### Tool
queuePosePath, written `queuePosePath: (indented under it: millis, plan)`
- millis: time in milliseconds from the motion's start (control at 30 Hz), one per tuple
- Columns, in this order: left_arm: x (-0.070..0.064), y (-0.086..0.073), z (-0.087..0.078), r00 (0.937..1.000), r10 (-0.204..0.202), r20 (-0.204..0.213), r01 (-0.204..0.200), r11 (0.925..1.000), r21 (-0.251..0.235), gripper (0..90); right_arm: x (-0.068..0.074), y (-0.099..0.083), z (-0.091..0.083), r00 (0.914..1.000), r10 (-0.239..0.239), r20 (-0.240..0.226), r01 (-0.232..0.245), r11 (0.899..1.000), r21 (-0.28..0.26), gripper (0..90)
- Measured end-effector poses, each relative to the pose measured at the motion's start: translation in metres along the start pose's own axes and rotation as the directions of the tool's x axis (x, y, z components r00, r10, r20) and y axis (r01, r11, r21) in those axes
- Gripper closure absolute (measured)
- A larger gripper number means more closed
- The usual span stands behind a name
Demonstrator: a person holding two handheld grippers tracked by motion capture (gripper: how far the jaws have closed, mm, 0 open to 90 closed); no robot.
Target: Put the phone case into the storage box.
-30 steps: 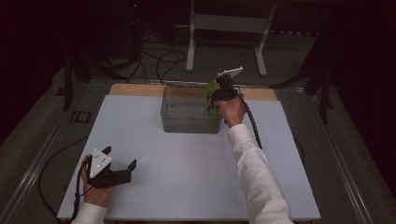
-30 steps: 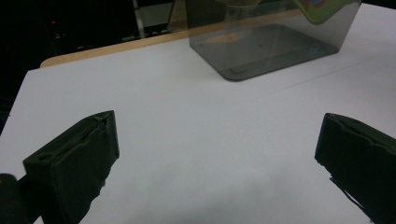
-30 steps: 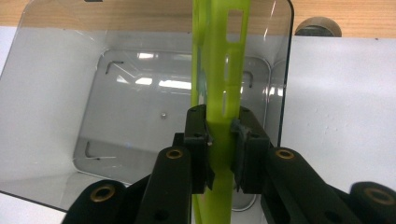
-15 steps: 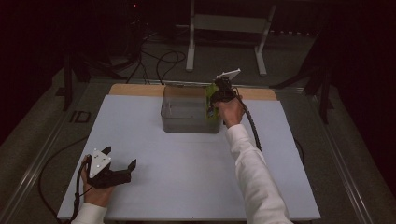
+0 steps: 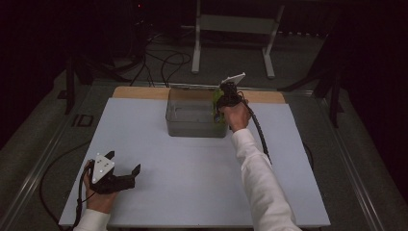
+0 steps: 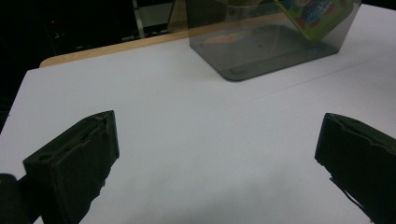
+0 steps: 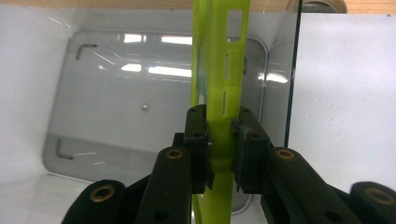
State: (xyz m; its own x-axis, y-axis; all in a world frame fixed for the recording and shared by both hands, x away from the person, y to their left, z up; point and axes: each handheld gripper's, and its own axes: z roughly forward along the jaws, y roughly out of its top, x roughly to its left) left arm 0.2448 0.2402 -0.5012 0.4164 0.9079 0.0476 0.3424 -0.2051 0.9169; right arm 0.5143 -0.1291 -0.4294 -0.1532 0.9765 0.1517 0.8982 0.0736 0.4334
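Right gripper [image 7: 219, 149] clamped on thin lime-green plastic packet [image 7: 219, 70], held upright inside clear smoky plastic bin [image 5: 192, 126] at white table's [image 5: 192, 183] far edge; release looks pending. Left gripper [image 5: 122, 166] wide, empty, near-left corner.

No legible txt; print on green pack [image 6: 312, 9] in bin too blurry

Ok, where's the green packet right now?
The green packet is clamped edge-on in the right gripper, inside the clear bin near its right wall, at the table's far side.
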Motion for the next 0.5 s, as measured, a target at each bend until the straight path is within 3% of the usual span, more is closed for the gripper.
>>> queuePosePath:
  millis: [500]
  plan:
    - [0.0,0.0,0.0,1.0,-0.002,0.001,0.002,1.0,0.001,0.0,0.0,0.0,0.01,1.0,0.008,0.001,-0.008,1.0,0.028,77.9]
